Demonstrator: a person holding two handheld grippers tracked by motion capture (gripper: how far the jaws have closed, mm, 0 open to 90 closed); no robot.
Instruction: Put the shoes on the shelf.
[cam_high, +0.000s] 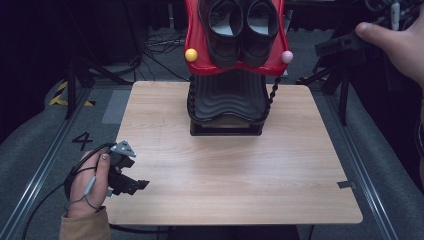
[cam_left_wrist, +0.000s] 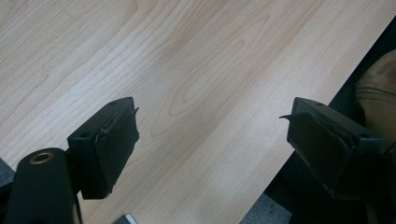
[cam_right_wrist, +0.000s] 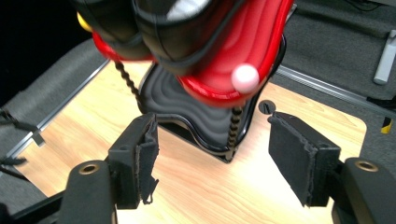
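A two-tier shoe rack stands at the back middle of the wooden table (cam_high: 225, 175). Its red upper tier (cam_high: 197, 47) carries a pair of black shoes (cam_high: 240, 25), with a yellow ball (cam_high: 191, 55) and a pink ball (cam_high: 287, 56) at its front corners. Below it lies an empty black ribbed tier (cam_high: 227, 97). My left gripper (cam_high: 140, 185) rests low at the table's front left corner, open over bare wood (cam_left_wrist: 212, 126). My right gripper (cam_high: 327, 47) is held high off the table's back right, open (cam_right_wrist: 212, 149), and looks at the pink ball (cam_right_wrist: 245, 78) and the rack.
Grey floor with metal rails runs along both sides of the table. A black tripod stand (cam_high: 345, 85) is at the back right and another stand (cam_high: 72, 85) at the left. Cables (cam_high: 155, 45) lie on the floor behind the table. A "4" (cam_high: 82, 140) marks the floor.
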